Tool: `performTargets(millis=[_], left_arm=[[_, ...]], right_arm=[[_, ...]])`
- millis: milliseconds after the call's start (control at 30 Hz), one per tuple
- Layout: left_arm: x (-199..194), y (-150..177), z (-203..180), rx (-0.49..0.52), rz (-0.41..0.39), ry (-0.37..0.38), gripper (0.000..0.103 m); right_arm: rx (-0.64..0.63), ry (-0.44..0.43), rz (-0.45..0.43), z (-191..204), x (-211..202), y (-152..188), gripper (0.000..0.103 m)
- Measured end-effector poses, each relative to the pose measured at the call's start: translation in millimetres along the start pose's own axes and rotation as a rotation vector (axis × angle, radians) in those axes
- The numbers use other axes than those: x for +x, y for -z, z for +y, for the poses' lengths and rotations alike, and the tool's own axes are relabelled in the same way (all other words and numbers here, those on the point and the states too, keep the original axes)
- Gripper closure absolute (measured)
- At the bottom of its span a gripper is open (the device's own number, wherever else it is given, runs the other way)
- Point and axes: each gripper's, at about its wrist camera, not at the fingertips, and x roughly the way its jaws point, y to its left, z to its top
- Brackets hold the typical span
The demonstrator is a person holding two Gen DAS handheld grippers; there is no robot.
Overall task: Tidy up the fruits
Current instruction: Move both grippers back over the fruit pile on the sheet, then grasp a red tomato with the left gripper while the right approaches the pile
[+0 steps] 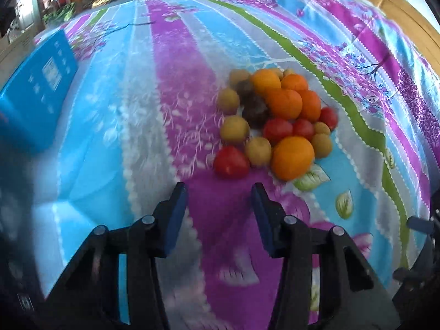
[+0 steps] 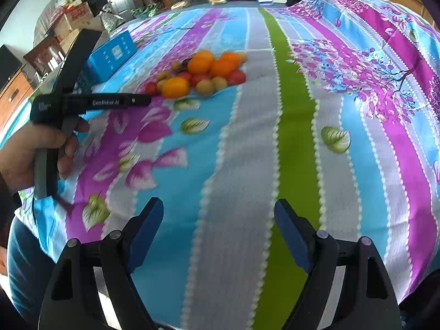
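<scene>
Heap of fruit [image 1: 275, 121] on the cloth, ahead of the left gripper [image 1: 218, 192] and slightly right of its line, near but not touching: round oranges [image 1: 293, 157], glossy red ones [image 1: 231, 162], small dull yellow-green ones [image 1: 234, 128], a few dark brown ones [image 1: 254, 110] in the middle, all bunched and touching. Seen from the right gripper [image 2: 218, 209], same heap [image 2: 202, 73] far ahead and to the left, well apart.

Left gripper partly open, nothing between the blue pads [image 1: 176, 214], bare cloth under the gap. Right gripper spread wide, empty, over a grey stripe. Black frames, blue pads on both. Left tool visible in the right view, gripped by a hand [image 2: 35, 151] on its grey trigger.

Underneath, a bedsheet [image 2: 291, 126] in lengthwise stripes of turquoise, magenta, grey and one green band, printed with leaves and blossom branches, scalloped white edging between stripes, softly rumpled. Blue rectangular box [image 1: 38, 93] left of the left gripper, flat-sided, white markings. Beyond the far edge, wooden furniture [image 2: 13, 93], stacked cardboard boxes [image 2: 74, 19], a doorway; blurred.
</scene>
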Motion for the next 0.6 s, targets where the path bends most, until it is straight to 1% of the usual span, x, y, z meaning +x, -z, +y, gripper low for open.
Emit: performTargets(millis=[100,200,300,367,400,433,500,567,600], left_arm=[[4.3,-8.8,2.3,0.010,-0.010,0.011,0.054],[9.4,-15.7,-0.6,0.026,-0.024,0.042,0.054],[14.9,-16.3,-5.7,0.053,-0.022,0.040,0.055],[13.6,-13.7,-5.0,0.051,-0.033,0.041,0.056],[12.6,-13.4,-3.7,0.048,-0.038,0.039,0.062],[11.7,-12.6,-1.6,0.045,-0.045,0.032,0.070],[9.9,-12.2,2.6,0.032,-0.053,0.039,0.075],[8.4,-11.7,4.7,0.020,-0.061,0.038,0.075],[7.9,-11.0,4.8,0.015,-0.065,0.039,0.075]], right_arm=[[0.008,0.003,-0.013,-6.2,2.9,-8.4,0.018],[0.012,0.002,-0.019,-8.8,4.7,-12.7,0.018],[0.017,-0.003,-0.011,-10.3,7.9,-12.5,0.018],[0.019,-0.009,-0.002,-10.6,9.6,-10.9,0.018],[0.020,-0.011,-0.001,-11.3,10.2,-10.2,0.018],[0.020,-0.012,-0.002,-11.3,10.4,-9.5,0.020],[0.018,-0.017,0.004,-10.7,11.8,-8.3,0.024],[0.015,-0.021,0.009,-10.3,13.3,-9.2,0.029],[0.015,-0.024,0.011,-10.2,13.6,-9.9,0.029]])
